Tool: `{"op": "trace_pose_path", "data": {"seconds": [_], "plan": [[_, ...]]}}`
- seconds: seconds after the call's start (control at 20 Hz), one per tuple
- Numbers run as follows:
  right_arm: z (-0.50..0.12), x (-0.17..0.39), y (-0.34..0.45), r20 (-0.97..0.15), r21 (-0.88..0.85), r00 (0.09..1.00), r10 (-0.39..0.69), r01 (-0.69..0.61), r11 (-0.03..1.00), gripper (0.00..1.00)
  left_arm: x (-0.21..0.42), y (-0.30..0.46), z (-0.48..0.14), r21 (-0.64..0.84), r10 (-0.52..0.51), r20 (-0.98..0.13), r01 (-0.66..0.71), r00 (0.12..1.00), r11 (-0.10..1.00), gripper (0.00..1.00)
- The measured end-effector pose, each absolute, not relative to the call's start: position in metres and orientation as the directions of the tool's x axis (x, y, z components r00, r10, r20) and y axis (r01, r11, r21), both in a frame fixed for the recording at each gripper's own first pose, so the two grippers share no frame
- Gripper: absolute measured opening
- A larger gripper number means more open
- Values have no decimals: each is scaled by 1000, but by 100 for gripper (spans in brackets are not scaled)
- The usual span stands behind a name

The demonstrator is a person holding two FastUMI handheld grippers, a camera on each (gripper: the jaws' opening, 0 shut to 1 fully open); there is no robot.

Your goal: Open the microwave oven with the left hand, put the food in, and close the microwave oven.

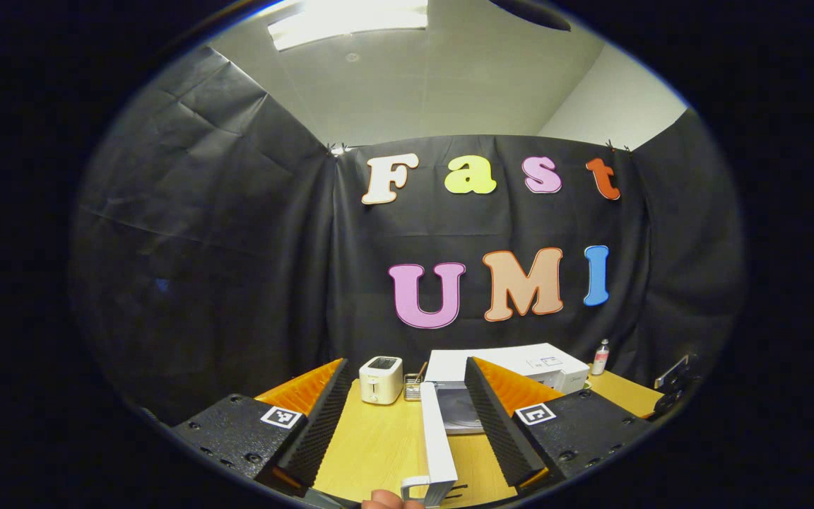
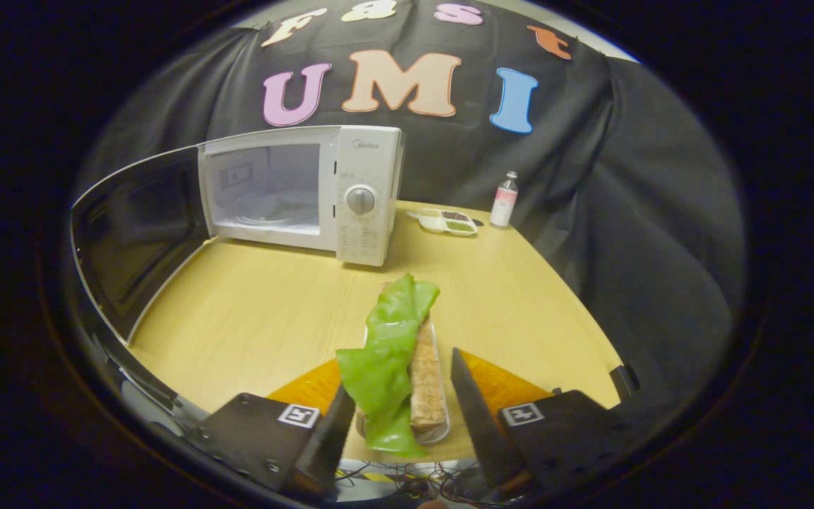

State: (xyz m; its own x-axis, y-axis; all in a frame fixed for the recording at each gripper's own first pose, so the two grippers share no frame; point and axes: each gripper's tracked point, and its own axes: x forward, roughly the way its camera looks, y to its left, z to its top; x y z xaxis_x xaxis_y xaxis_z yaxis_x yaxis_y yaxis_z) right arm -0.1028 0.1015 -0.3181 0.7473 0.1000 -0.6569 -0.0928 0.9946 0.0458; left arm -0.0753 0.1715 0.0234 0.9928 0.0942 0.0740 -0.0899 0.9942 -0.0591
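The microwave [image 2: 308, 191] stands at the far side of the table [image 2: 251, 318] with its door [image 2: 138, 233] swung wide out to the left, so the cavity is open and looks bare apart from the turntable [image 2: 276, 211]; the opening step seems done. In the left gripper view the door [image 1: 439, 438] shows edge-on, running toward the camera between the fingers, with its handle [image 1: 421, 488] at the near end. The left gripper [image 1: 403, 417] has its jaws spread wide, released, one on each side of the door without pressing it; it probably waits there so it can catch the door again for closing. A fingertip [image 1: 386, 500] shows at the bottom edge just by the handle. The food [image 2: 396, 360], a green leaf lying over a strip of bread, sits in a clear shallow tray [image 2: 439, 396] on the near part of the table, well apart from the microwave. The right gripper [image 2: 400, 417] straddles the tray's near end with its jaws apart, one finger close to the leaf on the left, the other with a gap on the right; it is lined up for a grasp but not yet clenched, as I judge it. Past the microwave on the right lie a divided dish [image 2: 446, 221] with dark and green fillings and a small bottle [image 2: 504, 199]. In the left gripper view a toaster [image 1: 381, 379] stands left of the microwave.
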Motion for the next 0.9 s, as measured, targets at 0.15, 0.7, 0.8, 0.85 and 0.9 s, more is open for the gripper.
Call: {"op": "trace_pose_path", "data": {"seconds": [0.15, 0.7, 0.8, 0.85, 0.9], "plan": [[-325, -106, 103, -684, 42, 722, 102, -100, 994, 69, -76, 168, 15, -76, 79, 49, -75, 996, 994, 94], [-312, -101, 98, -689, 11, 722, 53, -63, 998, 39, -65, 138, -1, -169, -8, -8, 7, 1000, 986, 93], [-306, -97, 97, -680, 26, 730, 66, -66, 998, 34, -63, 138, 0, -164, -13, -4, 12, 1000, 986, 95], [-304, -93, 100, -679, 34, 731, 75, -70, 997, 34, -62, 138, 2, -163, -17, -2, 16, 1000, 986, 92], [-302, -90, 103, -678, 42, 730, 83, -75, 996, 29, -60, 137, 0, -161, -20, -3, 19, 1000, 987, 95]]}}
